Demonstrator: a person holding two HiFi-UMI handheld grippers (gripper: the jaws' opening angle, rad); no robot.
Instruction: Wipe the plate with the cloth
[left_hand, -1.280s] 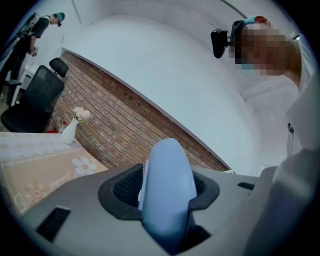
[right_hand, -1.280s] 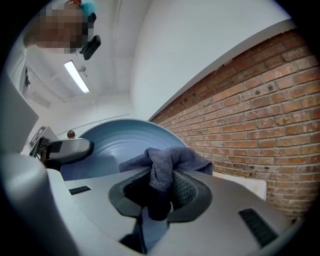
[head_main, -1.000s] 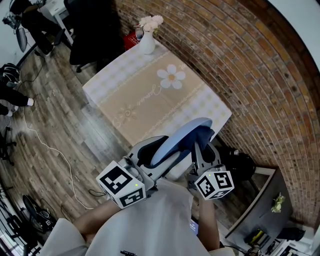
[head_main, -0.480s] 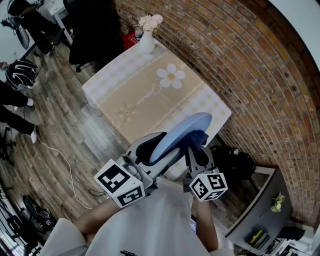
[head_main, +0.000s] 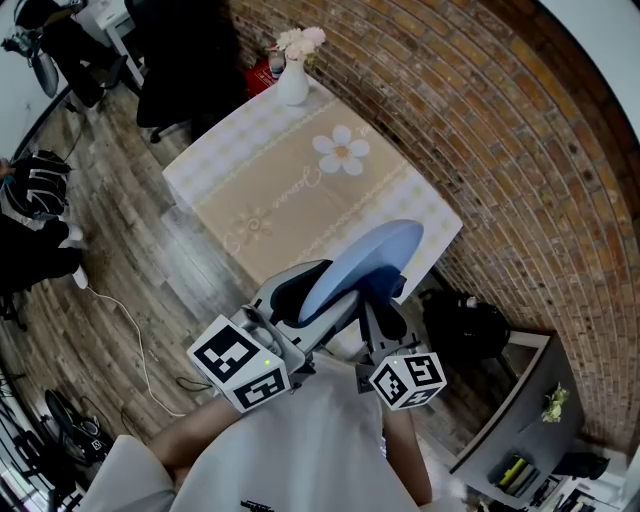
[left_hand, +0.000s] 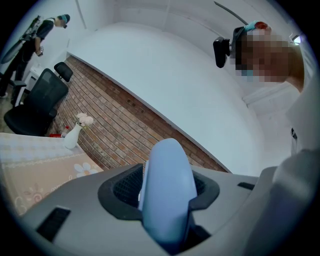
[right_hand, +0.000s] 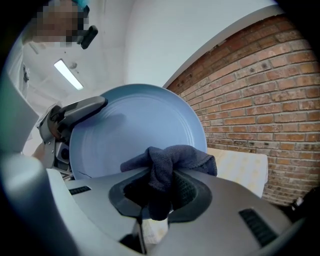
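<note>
A light blue plate (head_main: 362, 264) is held up on edge above the near end of the table. My left gripper (head_main: 296, 300) is shut on the plate's rim; in the left gripper view the plate (left_hand: 166, 190) stands edge-on between the jaws. My right gripper (head_main: 382, 300) is shut on a dark blue cloth (right_hand: 167, 165), bunched between its jaws. The cloth lies against the plate's face (right_hand: 135, 130), low and near the middle. In the head view the cloth is hidden behind the plate.
A table (head_main: 300, 190) with a beige flower-print cloth stands below, beside a brick wall (head_main: 480, 130). A white vase of flowers (head_main: 294, 70) sits at its far corner. Black chairs (head_main: 190, 60) stand beyond, and a person's legs (head_main: 30, 230) at the left.
The plate has shifted slightly left and up in the head view. My right gripper has drawn back toward me along the plate. The person at the left has stepped closer.
</note>
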